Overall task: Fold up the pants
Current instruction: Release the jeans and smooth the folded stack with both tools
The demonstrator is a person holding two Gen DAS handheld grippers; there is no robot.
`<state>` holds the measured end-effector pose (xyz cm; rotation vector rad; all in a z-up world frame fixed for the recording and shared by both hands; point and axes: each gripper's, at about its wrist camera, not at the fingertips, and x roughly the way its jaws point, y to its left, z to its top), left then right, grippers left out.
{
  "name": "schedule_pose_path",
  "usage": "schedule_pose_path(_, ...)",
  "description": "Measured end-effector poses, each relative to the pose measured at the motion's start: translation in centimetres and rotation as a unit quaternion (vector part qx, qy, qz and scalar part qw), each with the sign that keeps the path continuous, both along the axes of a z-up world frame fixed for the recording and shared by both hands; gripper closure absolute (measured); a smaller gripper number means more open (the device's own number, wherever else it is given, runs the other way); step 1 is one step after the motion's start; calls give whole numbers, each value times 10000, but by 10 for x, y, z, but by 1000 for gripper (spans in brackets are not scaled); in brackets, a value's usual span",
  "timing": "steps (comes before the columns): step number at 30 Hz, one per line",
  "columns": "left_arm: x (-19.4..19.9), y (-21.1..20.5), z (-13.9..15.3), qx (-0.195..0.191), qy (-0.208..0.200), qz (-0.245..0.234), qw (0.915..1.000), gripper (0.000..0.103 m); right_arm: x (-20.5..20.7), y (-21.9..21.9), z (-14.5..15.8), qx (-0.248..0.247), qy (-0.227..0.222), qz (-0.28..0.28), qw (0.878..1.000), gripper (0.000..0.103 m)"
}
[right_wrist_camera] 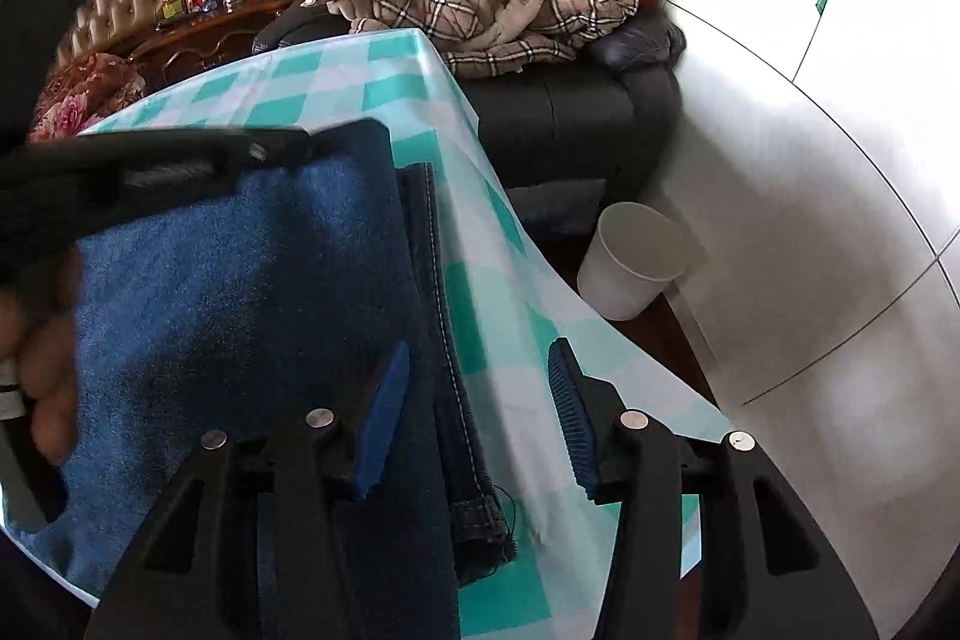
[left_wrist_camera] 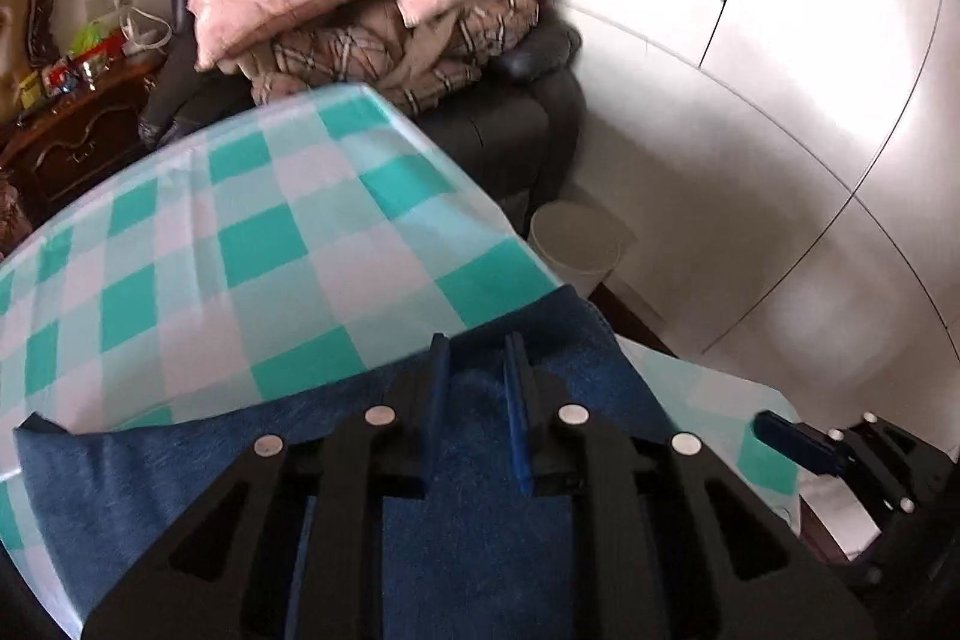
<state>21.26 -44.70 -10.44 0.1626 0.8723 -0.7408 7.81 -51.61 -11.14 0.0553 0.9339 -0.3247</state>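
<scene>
While the pants lie folded on the checked tabletop, long axis running near to far beside its right edge, the right gripper is nearer the stitched hem: jaws spread, straddling that right edge without pinching it. The left gripper hovers over blue cloth, jaws narrowly apart, nothing visibly pinched between them. A regrasp probably starts at the near hem.
</scene>
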Motion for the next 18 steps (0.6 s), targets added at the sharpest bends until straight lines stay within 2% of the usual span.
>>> schedule_pose_path(3,-8,13,-1,-22,50,70,10000,84,-1,1,-1,-4,-6,-11,10000,54)
schedule_pose_path(7,-23,29,-12,163,242,92,9995,84,-2,3,-1,-153,17,-33,9999,51)
schedule_pose_path(10,-44,50,-2,123,154,173,9997,82,-7,3,7,-180,-32,-113,9998,50)
schedule_pose_path(13,-67,74,7,175,-95,387,9991,75,-15,10,18,-156,-221,-166,9995,47)
schedule_pose_path(15,-79,95,9,273,-237,701,9969,64,-19,18,26,-116,-364,-121,9992,44)
schedule_pose_path(18,-88,114,-1,332,-74,889,9955,61,-20,35,30,-71,-476,17,9988,40)
